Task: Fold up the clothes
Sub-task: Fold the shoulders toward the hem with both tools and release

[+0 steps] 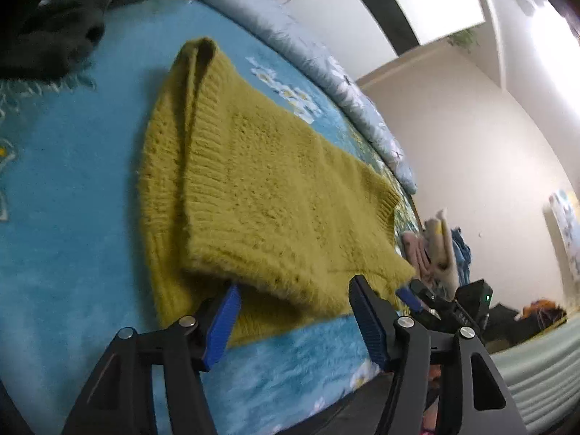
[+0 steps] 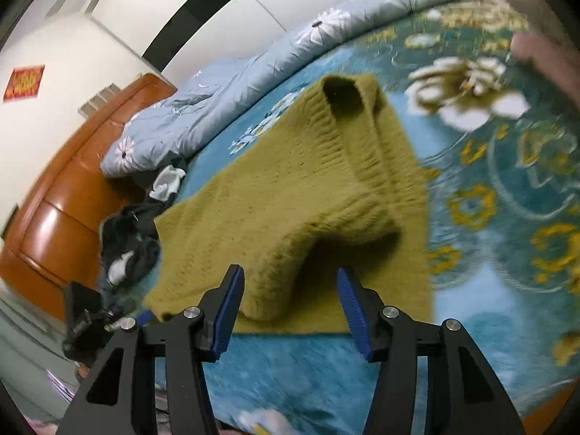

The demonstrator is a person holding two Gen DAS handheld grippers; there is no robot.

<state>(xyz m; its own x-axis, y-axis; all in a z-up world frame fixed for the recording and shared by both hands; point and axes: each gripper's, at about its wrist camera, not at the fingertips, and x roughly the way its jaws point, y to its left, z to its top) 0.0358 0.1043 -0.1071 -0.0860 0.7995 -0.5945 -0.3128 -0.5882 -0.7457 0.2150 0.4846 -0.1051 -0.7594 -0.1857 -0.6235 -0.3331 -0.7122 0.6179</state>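
Note:
A fuzzy olive-yellow knit sweater (image 1: 261, 188) lies folded on a blue flowered blanket (image 1: 65, 224), its ribbed layers doubled over. My left gripper (image 1: 295, 311) hovers at the sweater's near edge with its blue pads spread apart and only loose knit between them. In the right wrist view the same sweater (image 2: 290, 181) humps up at its near fold. My right gripper (image 2: 290, 304) stands open around that hump without pressing it. The right gripper (image 1: 431, 301) also shows at the sweater's right corner in the left wrist view.
Dark clothes (image 1: 47, 25) are heaped at the blanket's far left, also seen as a pile (image 2: 130, 243). A light blue quilt (image 2: 217, 101) runs along the back beside a wooden headboard (image 2: 72, 188). A stack of folded clothes (image 1: 435, 250) sits past the sweater's right side.

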